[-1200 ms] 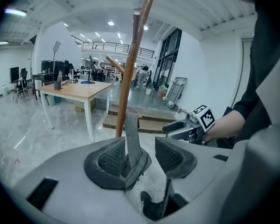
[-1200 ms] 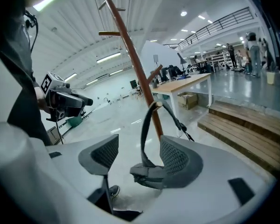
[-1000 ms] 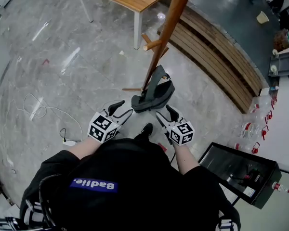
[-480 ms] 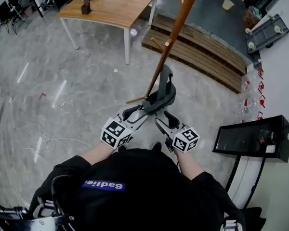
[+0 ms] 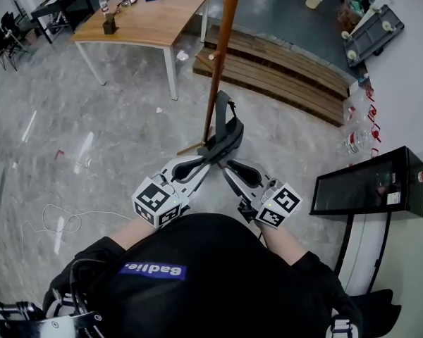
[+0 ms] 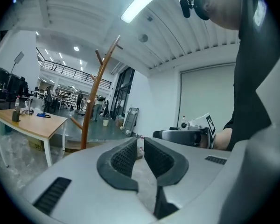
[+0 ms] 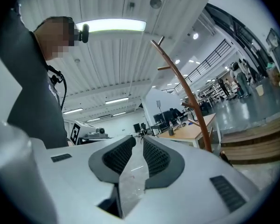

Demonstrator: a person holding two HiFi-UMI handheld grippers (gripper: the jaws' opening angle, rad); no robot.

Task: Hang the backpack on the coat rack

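The dark grey backpack (image 5: 225, 134) rests against the brown pole of the coat rack (image 5: 222, 55), low down, with its straps turned up. I cannot tell whether it hangs from a peg. My left gripper (image 5: 206, 162) and right gripper (image 5: 227, 166) sit side by side just short of it, pointing level. The jaws of both are closing. In the left gripper view the left gripper (image 6: 141, 143) shows only a narrow slit and nothing between the pads. The right gripper (image 7: 141, 141) looks the same. The coat rack (image 6: 94, 97) (image 7: 191, 101) stands ahead in both gripper views.
A wooden table (image 5: 148, 20) with small items stands behind the rack. A slatted wooden platform (image 5: 282, 76) lies to its right. A black cabinet (image 5: 366, 185) stands at the right, bottles (image 5: 352, 143) beside it. A white cable (image 5: 56, 213) lies on the floor at left.
Both grippers have risen, and their jaws have gone from wide apart to a narrow slit. The backpack stays by the pole.
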